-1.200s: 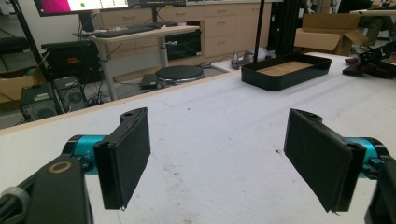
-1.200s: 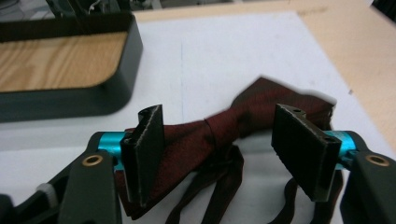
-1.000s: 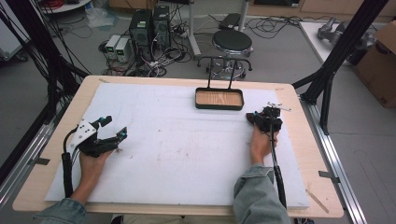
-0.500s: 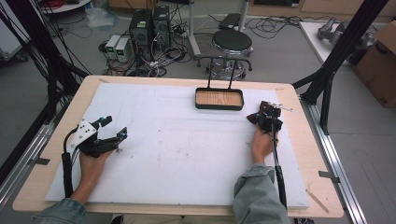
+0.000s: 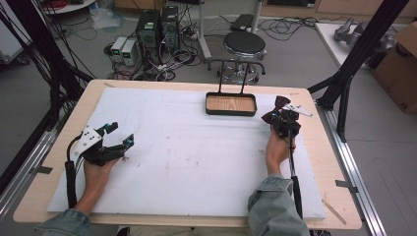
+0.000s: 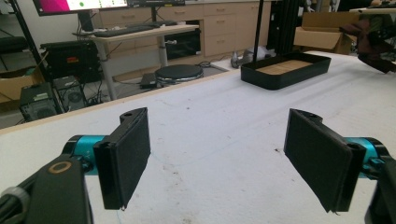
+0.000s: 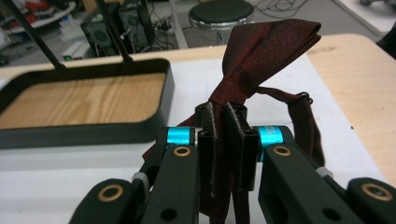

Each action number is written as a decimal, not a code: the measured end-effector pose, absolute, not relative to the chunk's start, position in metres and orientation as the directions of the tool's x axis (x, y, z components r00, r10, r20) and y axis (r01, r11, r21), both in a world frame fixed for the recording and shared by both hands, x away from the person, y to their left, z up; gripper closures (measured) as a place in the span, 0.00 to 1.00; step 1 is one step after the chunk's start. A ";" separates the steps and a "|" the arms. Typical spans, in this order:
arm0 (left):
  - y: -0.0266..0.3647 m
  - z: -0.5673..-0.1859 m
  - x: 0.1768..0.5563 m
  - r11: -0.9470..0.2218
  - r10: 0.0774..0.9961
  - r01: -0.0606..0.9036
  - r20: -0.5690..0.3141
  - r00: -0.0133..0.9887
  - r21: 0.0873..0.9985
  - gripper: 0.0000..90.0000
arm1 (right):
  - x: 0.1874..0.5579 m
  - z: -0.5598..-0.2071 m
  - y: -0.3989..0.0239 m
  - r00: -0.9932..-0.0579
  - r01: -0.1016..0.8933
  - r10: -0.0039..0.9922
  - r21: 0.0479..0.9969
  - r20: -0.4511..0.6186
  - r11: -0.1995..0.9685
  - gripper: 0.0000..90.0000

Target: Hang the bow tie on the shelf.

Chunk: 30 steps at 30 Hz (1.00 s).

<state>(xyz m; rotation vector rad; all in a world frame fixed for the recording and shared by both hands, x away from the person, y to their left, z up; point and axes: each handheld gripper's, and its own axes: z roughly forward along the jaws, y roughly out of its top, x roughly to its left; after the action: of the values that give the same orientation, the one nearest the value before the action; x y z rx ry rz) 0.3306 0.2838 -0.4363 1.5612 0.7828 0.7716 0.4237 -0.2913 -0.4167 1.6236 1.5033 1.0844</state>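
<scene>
Right gripper (image 7: 223, 135) fingers clench a dark red bow tie (image 7: 261, 51) beside the black tray (image 7: 84, 128) — left gripper (image 6: 217, 161) fingers spread wide over the tabletop (image 6: 219, 116), holding nothing.

Grey floor (image 5: 59, 98); black stool (image 5: 244, 45), computer towers (image 5: 158, 27), cardboard box (image 5: 401, 69), wooden drawers (image 6: 224, 23)

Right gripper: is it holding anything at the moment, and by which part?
Yes. The right gripper is shut on the dark red bow tie, pinching it at the knot in the middle. The left gripper is open, with nothing between its jaws.
</scene>
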 end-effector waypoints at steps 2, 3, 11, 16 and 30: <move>0.284 -0.436 0.331 -0.108 0.828 0.064 0.054 0.557 0.992 0.26 | 0.421 -0.413 -0.292 -0.012 0.424 0.990 0.897 0.140 -0.122 0.92; 0.284 -0.436 0.331 -0.109 0.828 0.065 0.054 0.558 0.992 0.25 | 0.420 -0.411 -0.291 -0.014 0.418 0.989 0.899 0.146 -0.127 0.92; 0.284 -0.436 0.331 -0.109 0.829 0.065 0.054 0.557 0.992 0.26 | 0.411 -0.396 -0.293 -0.035 0.342 0.984 0.927 0.175 -0.152 0.92; 0.284 -0.436 0.331 -0.110 0.830 0.065 0.056 0.556 0.992 0.26 | 0.405 -0.387 -0.299 -0.035 0.298 0.981 0.939 0.192 -0.173 0.92; 0.283 -0.437 0.331 -0.113 0.831 0.068 0.057 0.554 0.991 0.25 | 0.401 -0.341 -0.290 -0.104 0.205 0.979 0.967 0.175 -0.151 0.92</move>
<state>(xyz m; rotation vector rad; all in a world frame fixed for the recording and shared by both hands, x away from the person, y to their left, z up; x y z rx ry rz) 0.3306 0.2834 -0.4366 1.5650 0.7871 0.7771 0.4012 -0.2900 -0.3409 1.4216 1.3660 1.3244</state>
